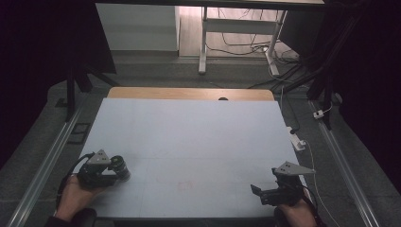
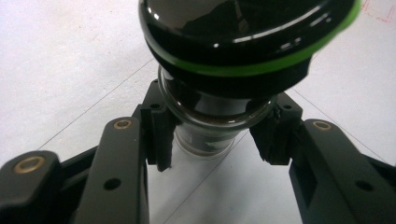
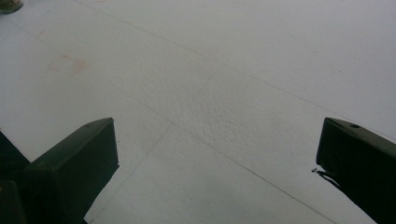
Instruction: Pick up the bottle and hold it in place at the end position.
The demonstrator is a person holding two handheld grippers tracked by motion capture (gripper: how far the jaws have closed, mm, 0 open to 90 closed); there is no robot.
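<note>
Jar (image 2: 205,121) with its black, green-ringed lid (image 2: 243,42) sits clamped in my left claw (image 1: 118,169), at 8 o'clock on the table (image 1: 189,137) near its left edge; contents dark, unclear. My right claw (image 1: 257,191) gapes wide at 4 o'clock over bare surface.

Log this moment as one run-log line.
left gripper: shut on small glass jar with black green-ringed lid | right gripper: open, nothing between fingers | white table

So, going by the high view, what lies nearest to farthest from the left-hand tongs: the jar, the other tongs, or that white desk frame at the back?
1. Jar: clamped in the left tongs.
2. Right tongs: across the table, bottom right.
3. White desk frame: beyond the table's far edge.
</note>
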